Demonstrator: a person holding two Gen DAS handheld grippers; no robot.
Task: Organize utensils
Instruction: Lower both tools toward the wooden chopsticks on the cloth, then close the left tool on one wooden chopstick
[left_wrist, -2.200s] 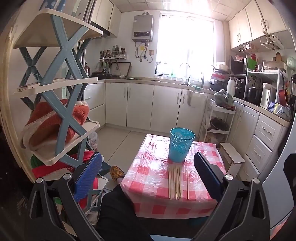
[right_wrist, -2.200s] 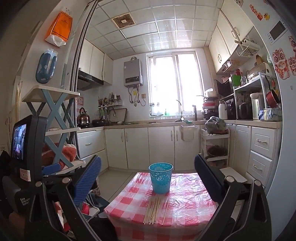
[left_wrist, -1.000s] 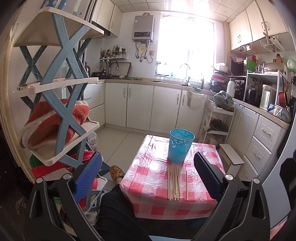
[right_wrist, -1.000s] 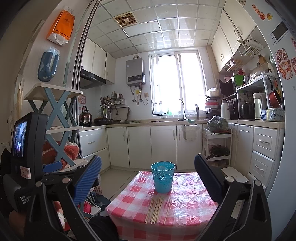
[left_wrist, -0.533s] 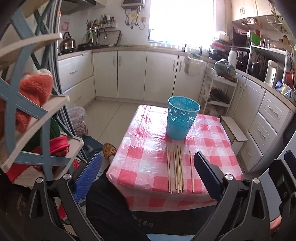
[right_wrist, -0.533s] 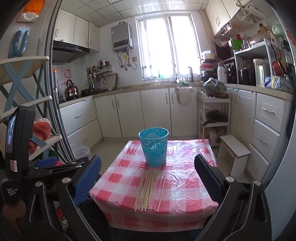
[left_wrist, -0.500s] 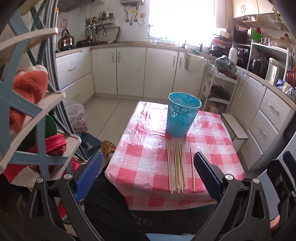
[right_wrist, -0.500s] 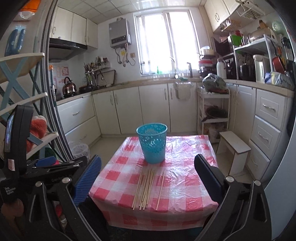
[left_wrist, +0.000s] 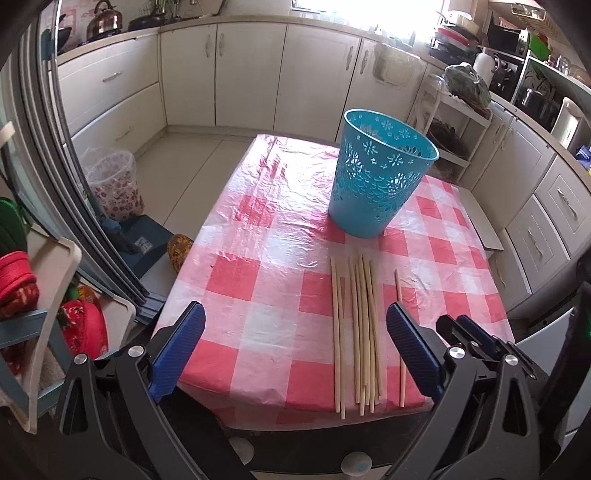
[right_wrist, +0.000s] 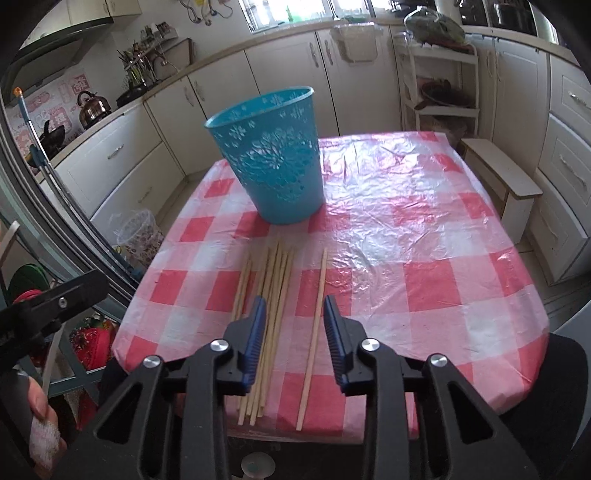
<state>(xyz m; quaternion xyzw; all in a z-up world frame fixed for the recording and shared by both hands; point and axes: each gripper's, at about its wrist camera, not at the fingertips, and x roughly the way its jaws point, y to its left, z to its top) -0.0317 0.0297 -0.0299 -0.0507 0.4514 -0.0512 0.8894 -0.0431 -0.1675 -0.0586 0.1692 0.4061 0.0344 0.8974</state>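
While the left tongs (left_wrist: 295, 347) gape wide, the right tongs (right_wrist: 294, 328) are closing, empty, above chopsticks (right_wrist: 273, 314) near the blue basket (right_wrist: 273, 158).

Daylight from window (left_wrist: 369, 5) behind blue basket (left_wrist: 380, 173), blown out to white in left wrist view. Strong glare on plastic tablecloth (right_wrist: 391, 206) right of basket and beyond it. Scene bright; soft shadow at basket base. Focus sharp, no motion blur. Heavy fisheye bending; cabinets (left_wrist: 243, 70) curve, dark vignette in frame corners.
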